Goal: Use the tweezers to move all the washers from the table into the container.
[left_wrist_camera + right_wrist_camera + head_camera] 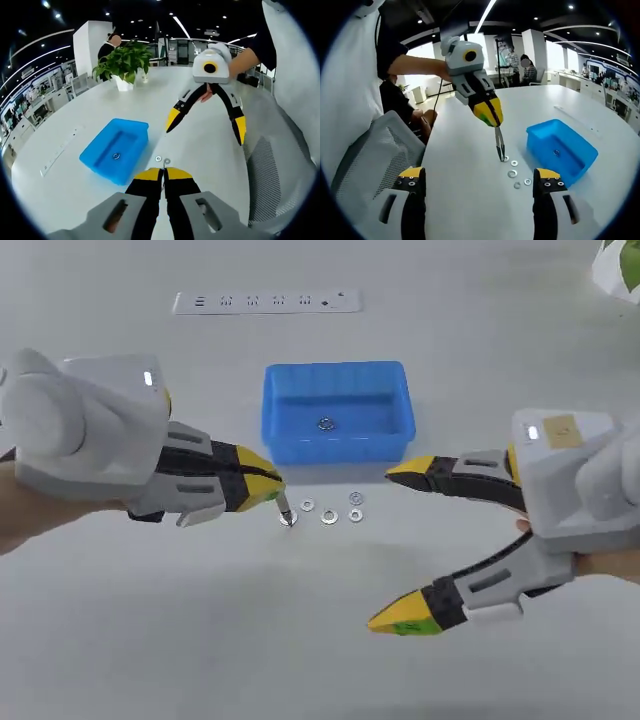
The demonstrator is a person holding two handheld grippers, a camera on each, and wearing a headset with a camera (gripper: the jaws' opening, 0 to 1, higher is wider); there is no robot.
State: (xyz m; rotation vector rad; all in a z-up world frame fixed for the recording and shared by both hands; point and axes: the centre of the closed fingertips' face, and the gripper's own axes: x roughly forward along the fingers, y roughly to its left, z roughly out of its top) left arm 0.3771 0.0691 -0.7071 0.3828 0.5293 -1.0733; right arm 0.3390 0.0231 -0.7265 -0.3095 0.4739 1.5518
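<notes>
Nearest, the right gripper [381,547] hangs wide open and idle; the left gripper [272,486] is clamped on the tweezers [284,508].
The tweezer tips sit at the leftmost of the loose washers [329,517], just in front of the blue container [335,450], which holds one washer [325,424]. Pinch the rim squarely, lift straight, clear the near wall, then release.

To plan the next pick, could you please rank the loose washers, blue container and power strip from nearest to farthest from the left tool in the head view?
1. Loose washers, just right of the left tool, by the tip of its tweezers.
2. Blue container, just beyond the washers.
3. Power strip, farthest back.
</notes>
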